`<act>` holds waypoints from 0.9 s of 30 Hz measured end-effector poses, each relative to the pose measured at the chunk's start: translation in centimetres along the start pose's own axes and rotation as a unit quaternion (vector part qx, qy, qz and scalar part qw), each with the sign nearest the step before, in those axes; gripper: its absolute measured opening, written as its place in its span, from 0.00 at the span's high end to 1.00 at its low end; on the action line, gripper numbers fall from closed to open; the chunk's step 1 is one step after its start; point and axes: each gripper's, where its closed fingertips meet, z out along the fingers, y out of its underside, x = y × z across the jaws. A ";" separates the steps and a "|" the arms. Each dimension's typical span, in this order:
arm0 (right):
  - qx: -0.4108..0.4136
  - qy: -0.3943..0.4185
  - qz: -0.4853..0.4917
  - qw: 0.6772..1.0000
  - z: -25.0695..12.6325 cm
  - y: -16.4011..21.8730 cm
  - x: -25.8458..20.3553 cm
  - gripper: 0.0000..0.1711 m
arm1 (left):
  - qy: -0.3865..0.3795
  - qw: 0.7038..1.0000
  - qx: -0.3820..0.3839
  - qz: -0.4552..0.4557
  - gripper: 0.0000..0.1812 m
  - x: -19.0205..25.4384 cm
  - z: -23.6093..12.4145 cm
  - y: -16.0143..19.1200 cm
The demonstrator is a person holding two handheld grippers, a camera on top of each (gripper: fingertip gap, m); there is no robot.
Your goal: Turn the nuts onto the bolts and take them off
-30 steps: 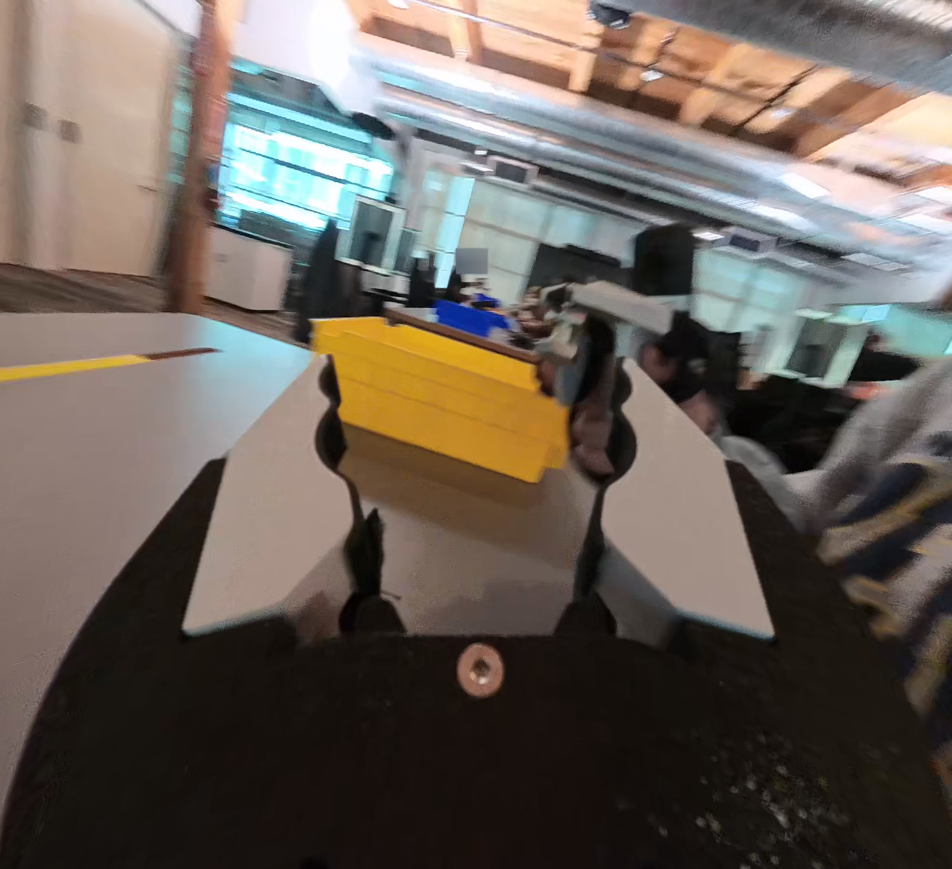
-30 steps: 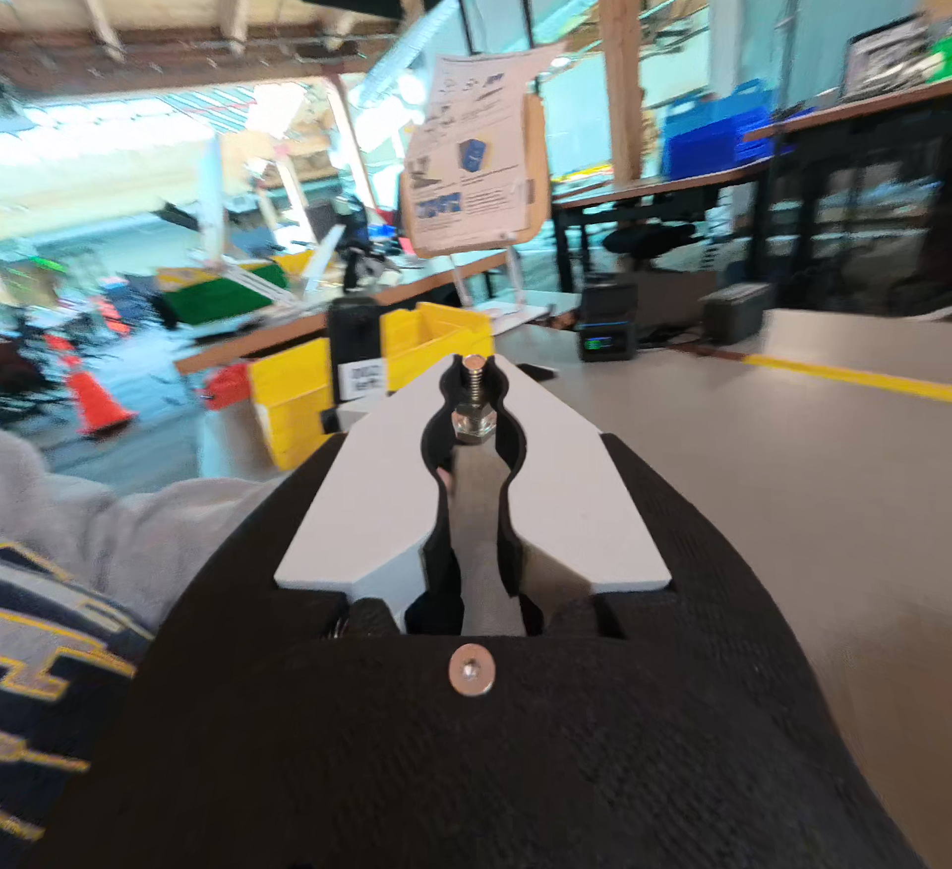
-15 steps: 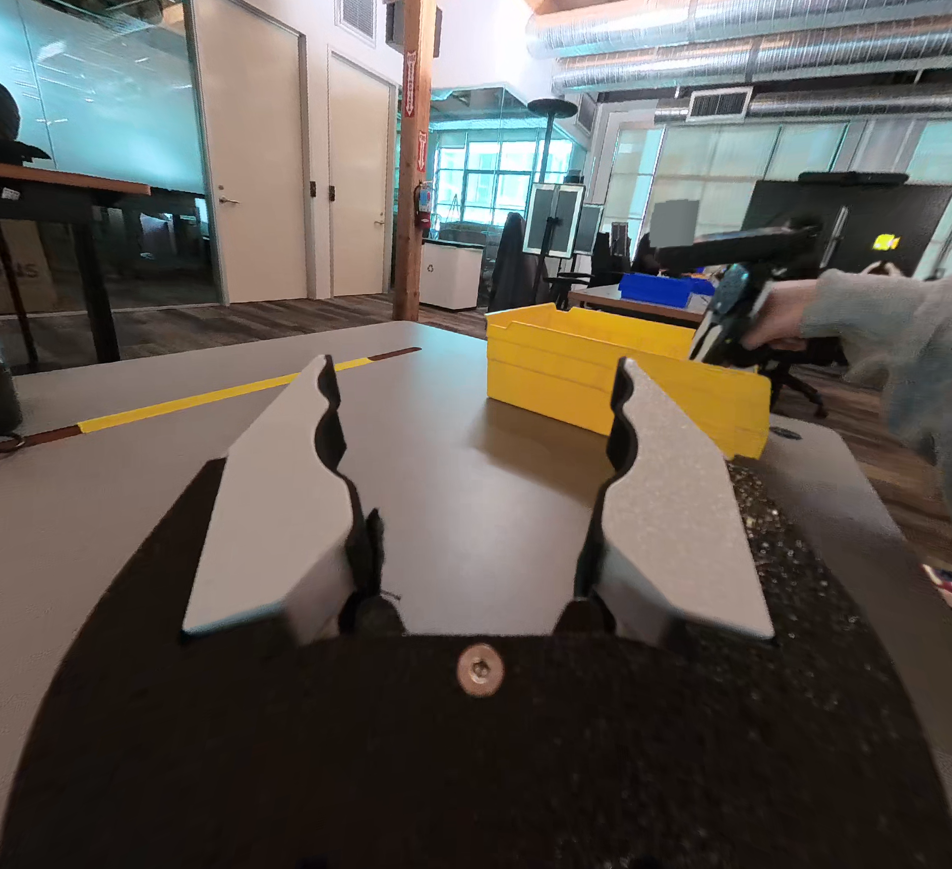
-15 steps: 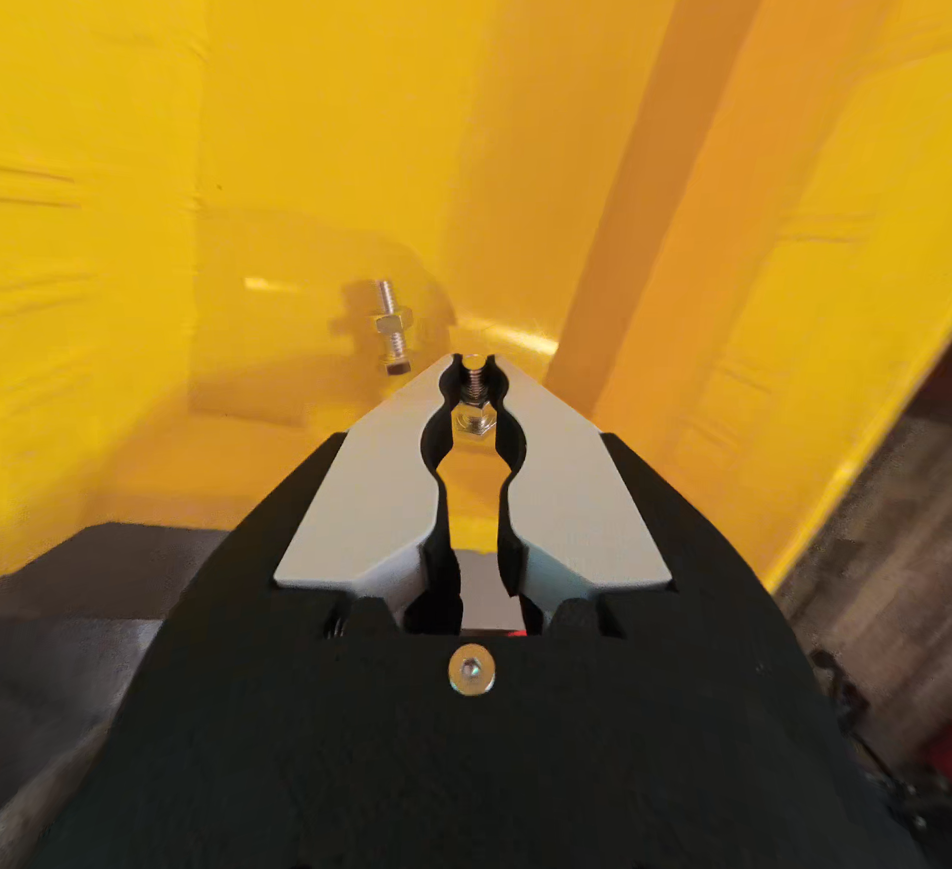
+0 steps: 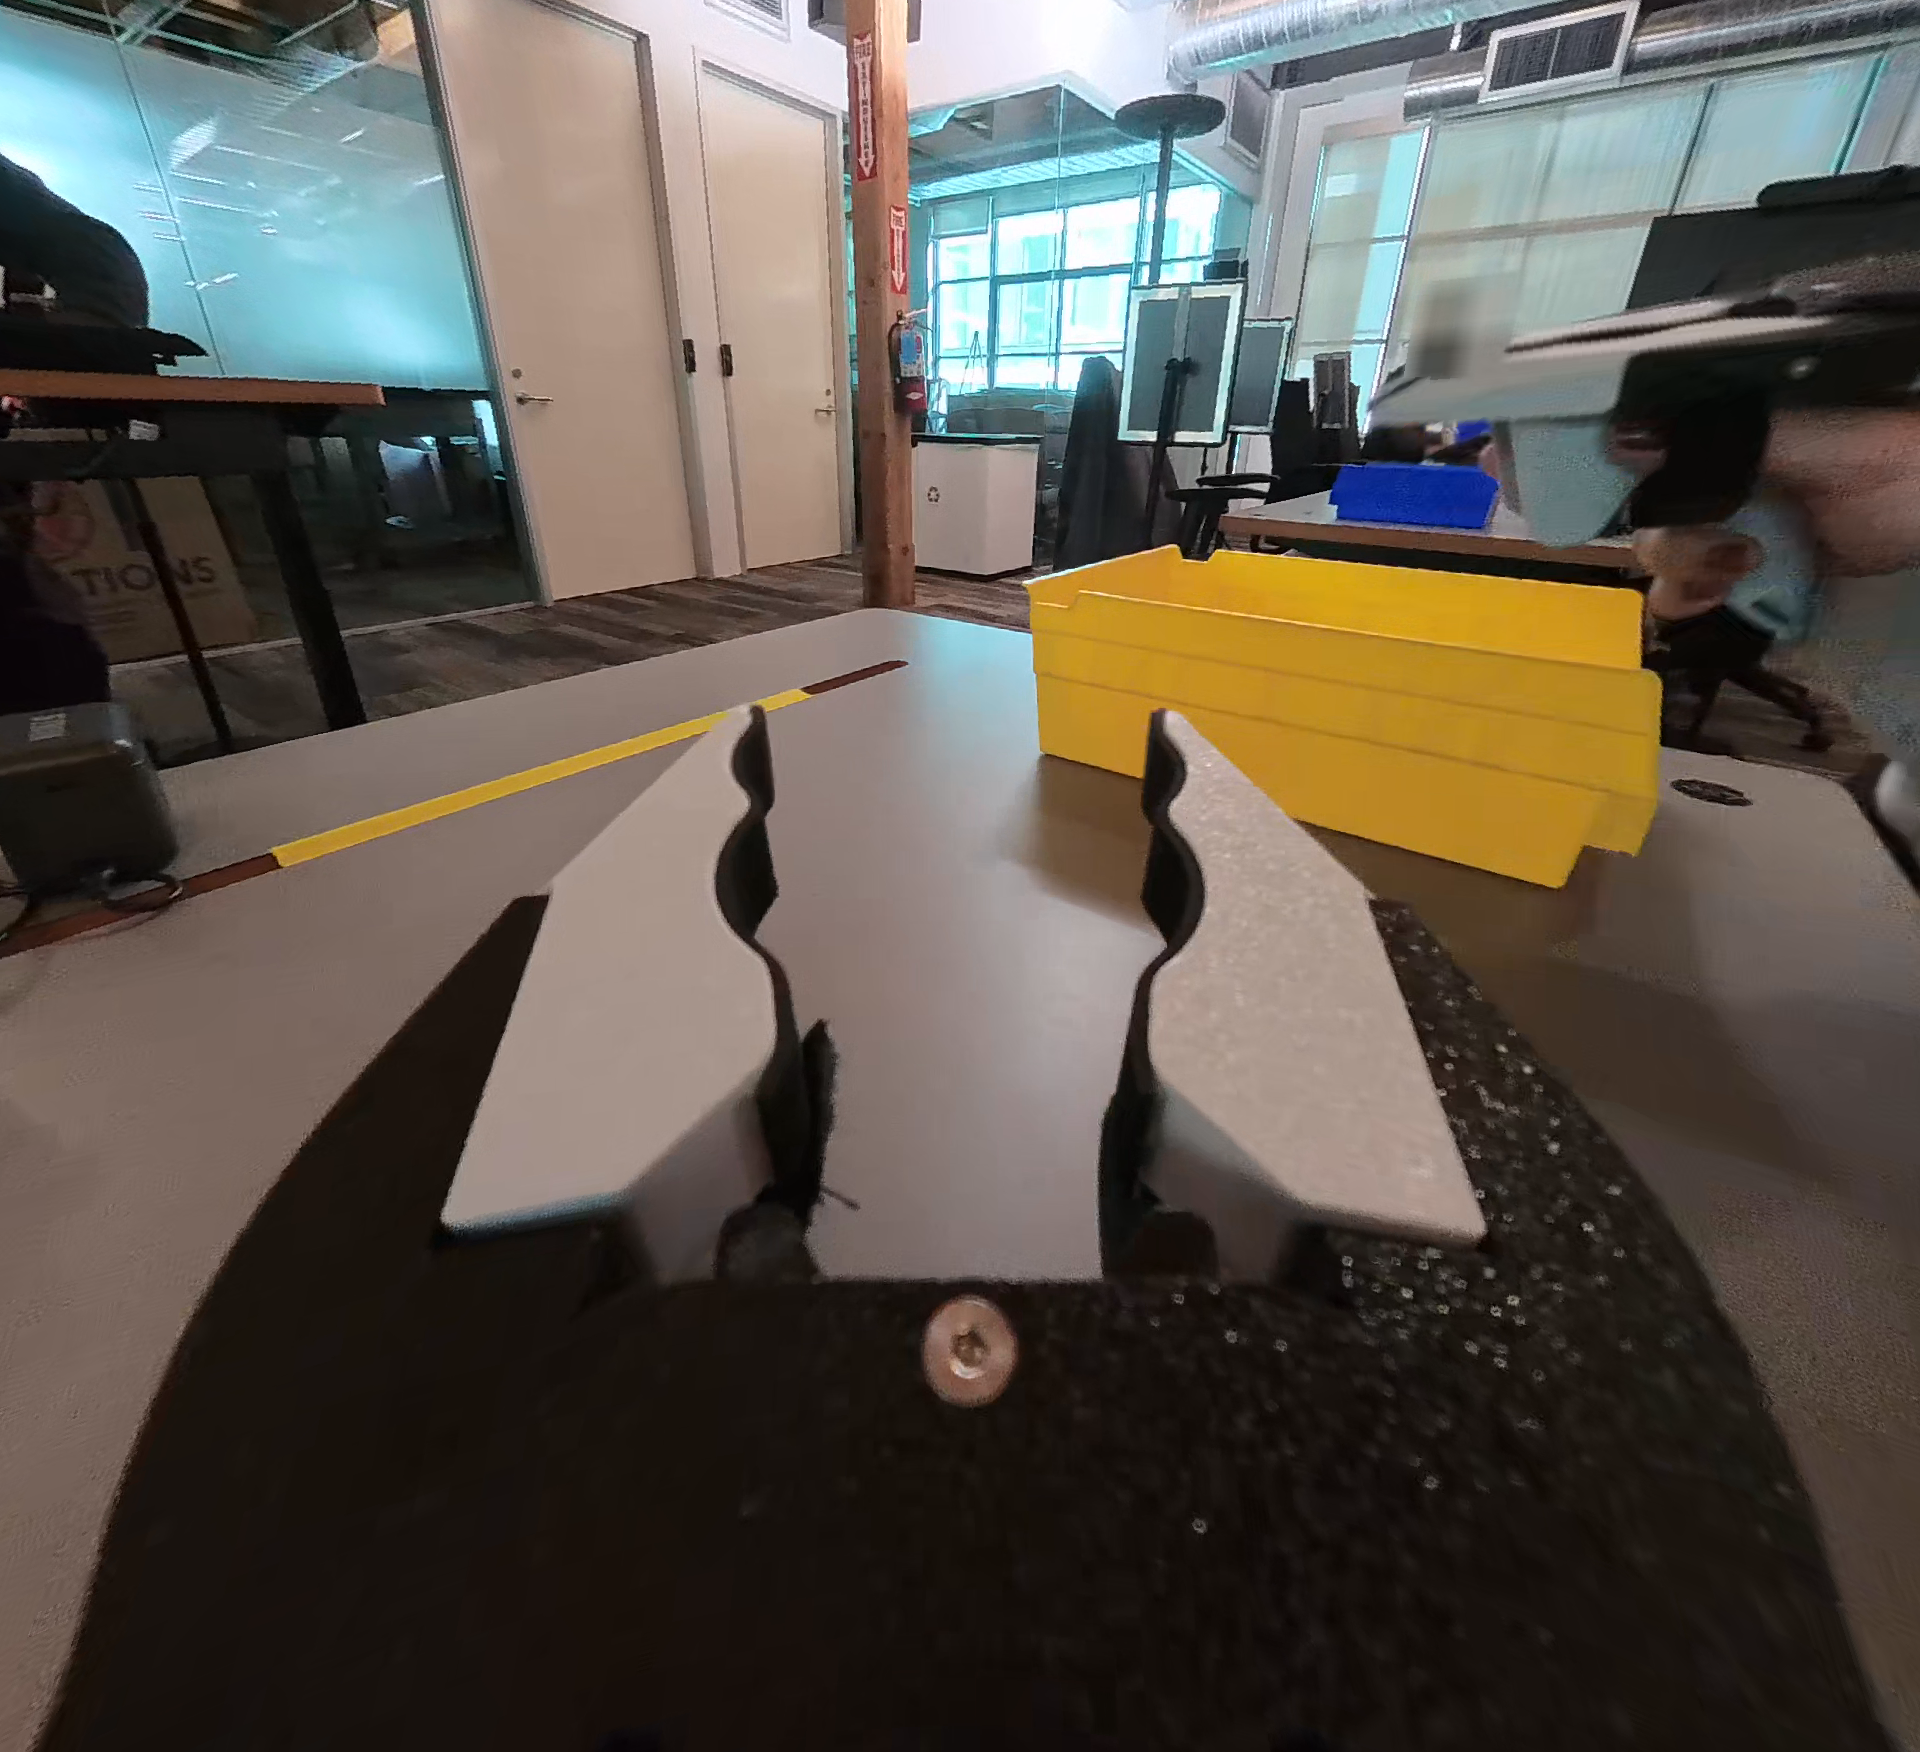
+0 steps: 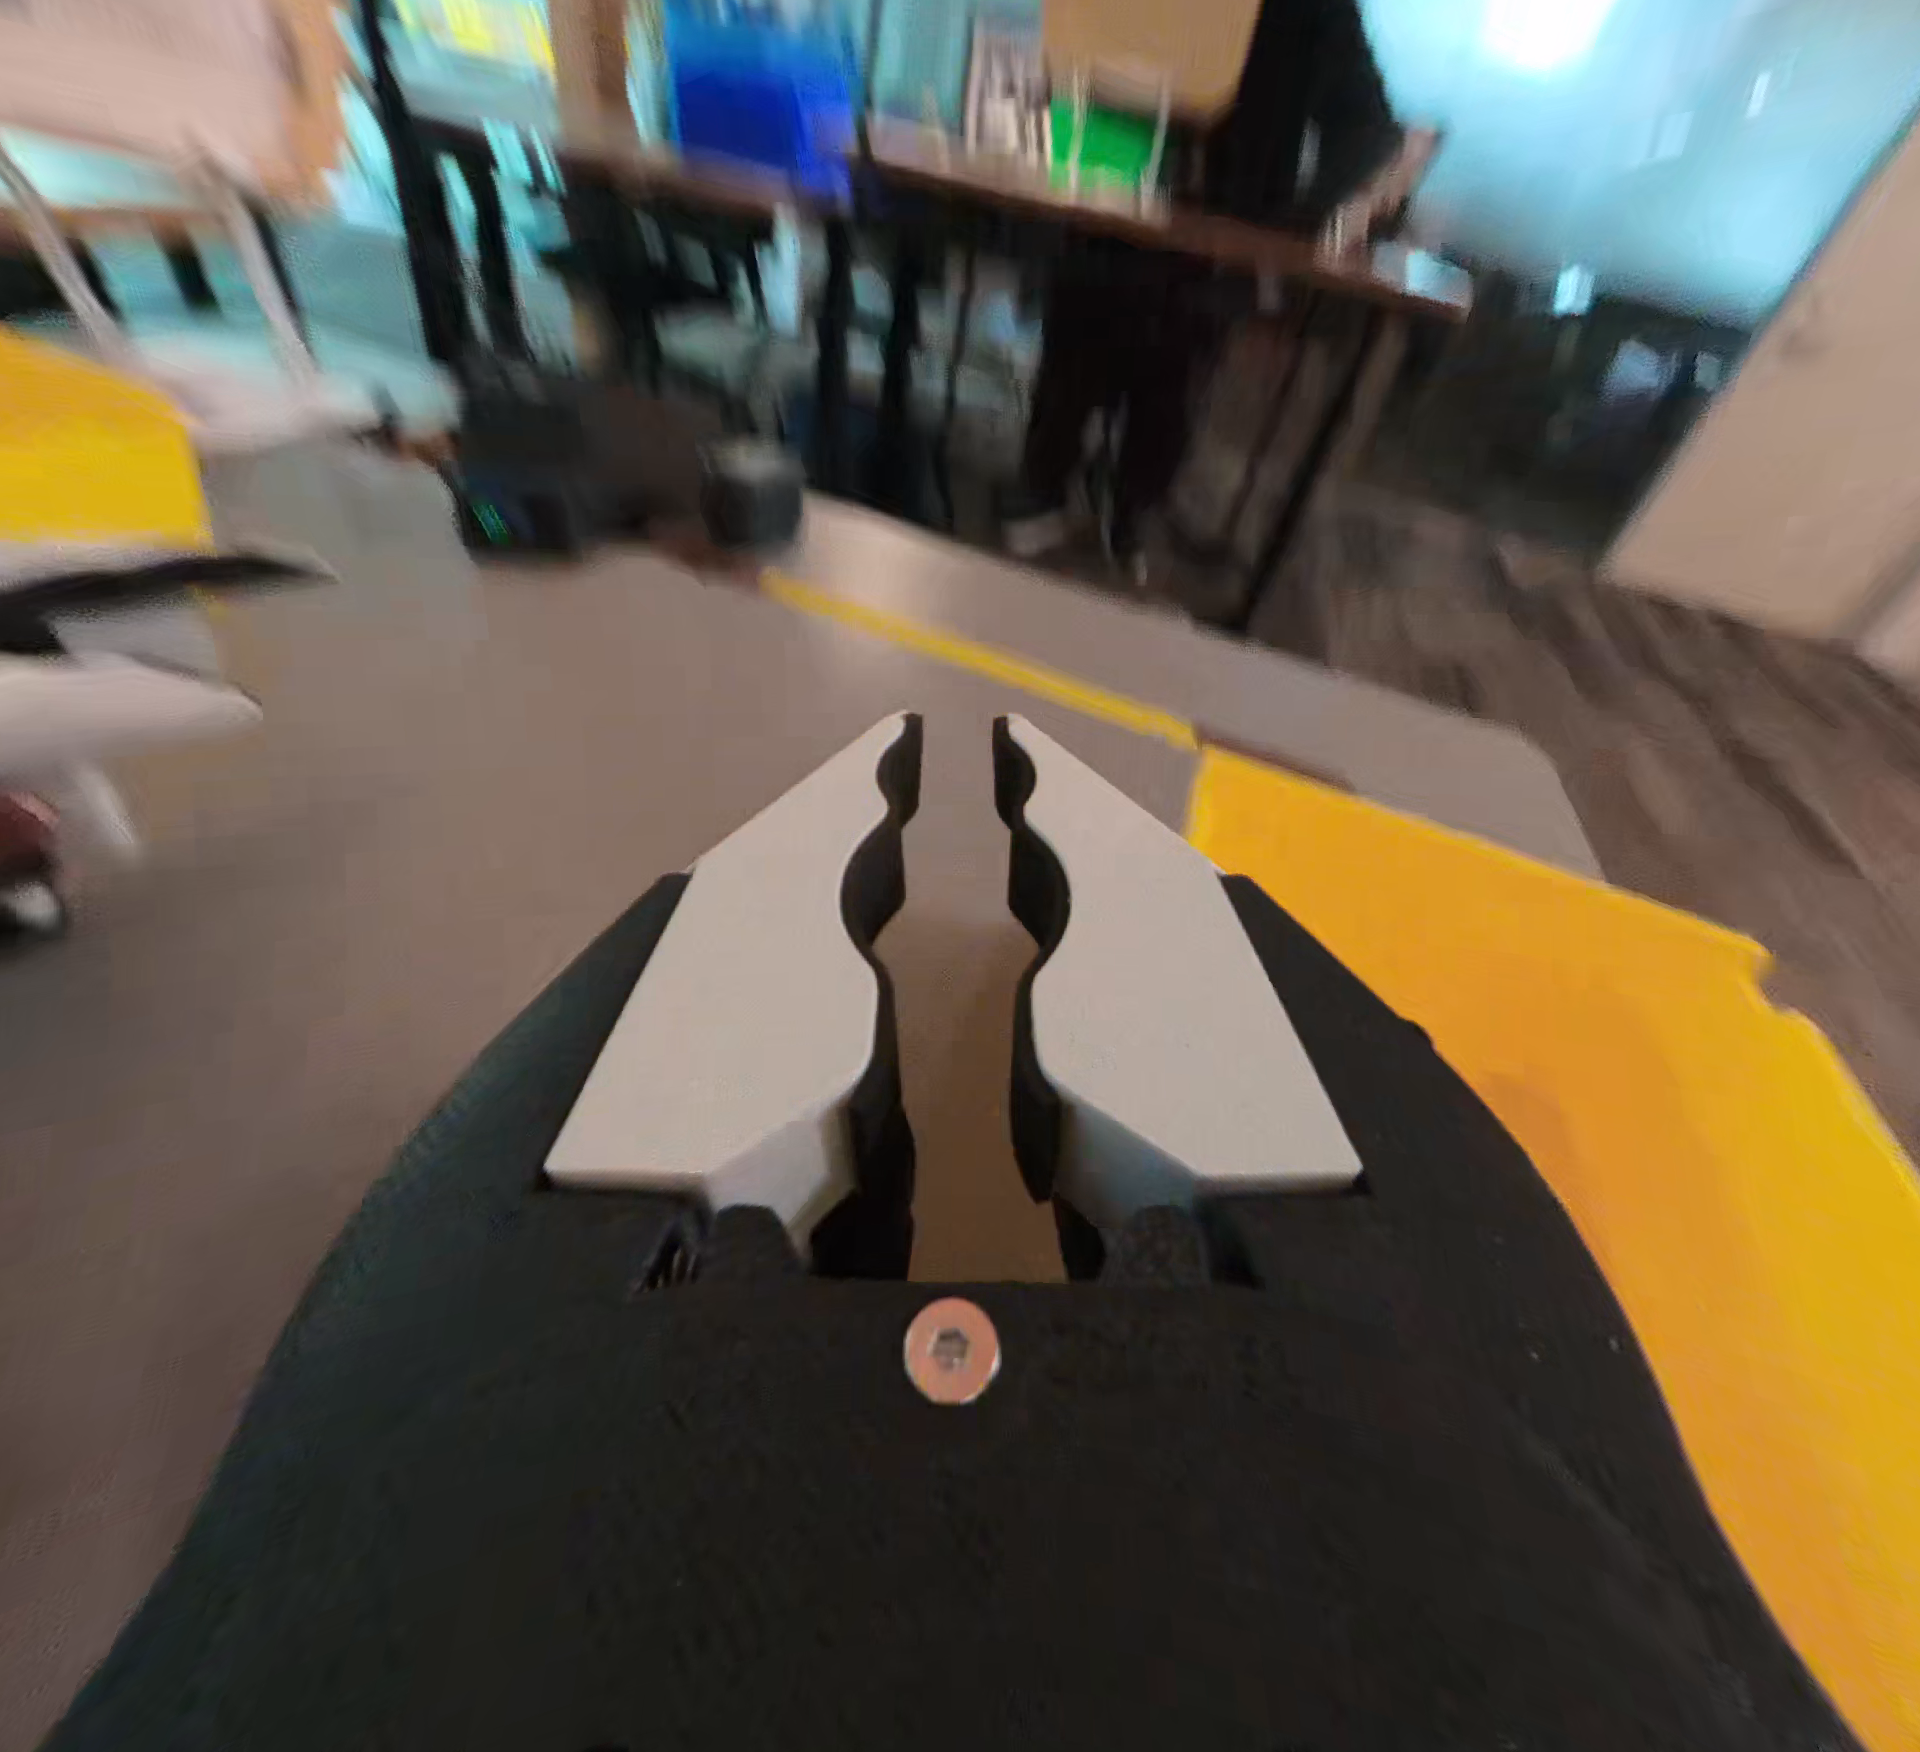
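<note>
No nut or bolt shows in either view. My left gripper (image 5: 954,726) is open and empty, low over the grey table (image 5: 312,1027), and points at a yellow bin (image 5: 1340,694) a short way ahead to the right. My right gripper (image 6: 956,726) is empty with its jaws a narrow gap apart, over the table beside the yellow bin (image 6: 1455,1027). The view is blurred by motion. The right gripper also shows in the left wrist view (image 5: 1558,414), blurred, above the bin's right end. The inside of the bin is hidden.
A yellow tape line (image 5: 520,783) crosses the table. A black box (image 5: 73,798) sits at the table's left edge. Dark devices (image 6: 623,476) and another yellow bin (image 6: 94,476) stand at the far side. The left gripper is a blur at the left (image 6: 104,663).
My right gripper held a bolt with a nut, reached into the yellow bin, let it go, and has swung out over the table. My left gripper stayed open.
</note>
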 end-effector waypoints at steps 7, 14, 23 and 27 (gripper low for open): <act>0.209 0.062 0.088 0.972 3.5 1.8 -4.5 0.99 | -0.037 0.999 0.007 0.006 1.00 -1.7 -0.9 -0.3; 0.188 0.017 0.027 0.982 4.3 3.9 -7.2 1.00 | -0.037 0.999 0.015 -0.028 1.00 -2.3 -1.1 -0.1; 0.172 -0.001 -0.011 0.985 5.0 4.0 -8.3 1.00 | -0.112 0.985 0.118 0.050 1.00 -4.5 -6.0 -10.5; 0.163 -0.012 -0.017 0.986 5.5 4.2 -8.7 1.00 | -0.184 0.981 0.027 0.054 0.93 -9.8 -10.2 -14.5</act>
